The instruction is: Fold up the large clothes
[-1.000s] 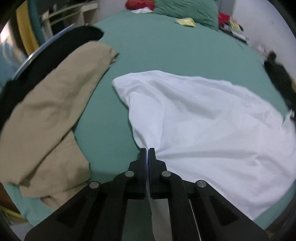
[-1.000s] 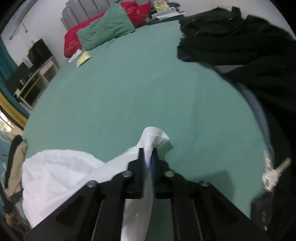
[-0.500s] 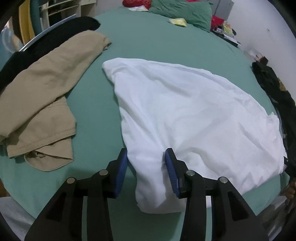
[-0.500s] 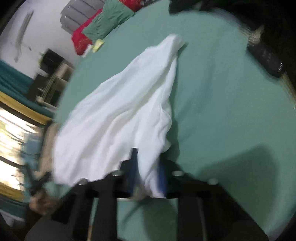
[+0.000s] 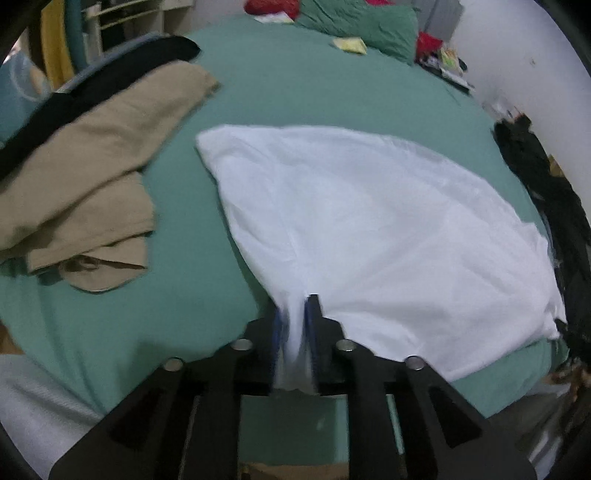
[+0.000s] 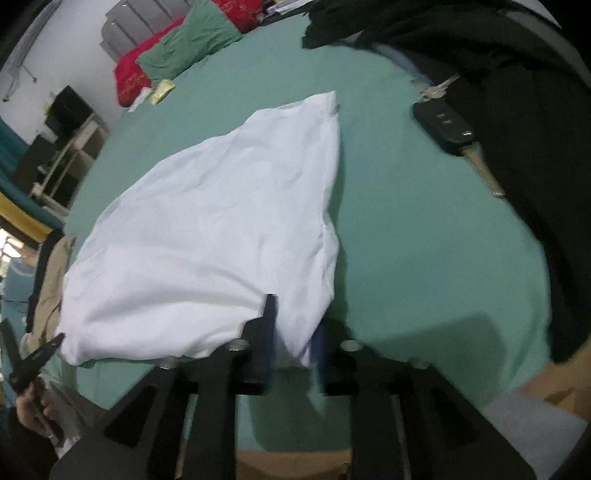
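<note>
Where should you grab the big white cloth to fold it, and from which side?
Probably by its two near corners, coming from the near bed edge. The white cloth lies flat on the green bed, narrowing toward the pillows, and its loose near hem bunches up there. The left gripper, closing, already has that hem between its fingers; the right gripper, opening, straddles the other corner.

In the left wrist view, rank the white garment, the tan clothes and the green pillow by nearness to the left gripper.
1. White garment, bunched between the left gripper's closing jaws.
2. Tan clothes, left side.
3. Green pillow, far end.
</note>
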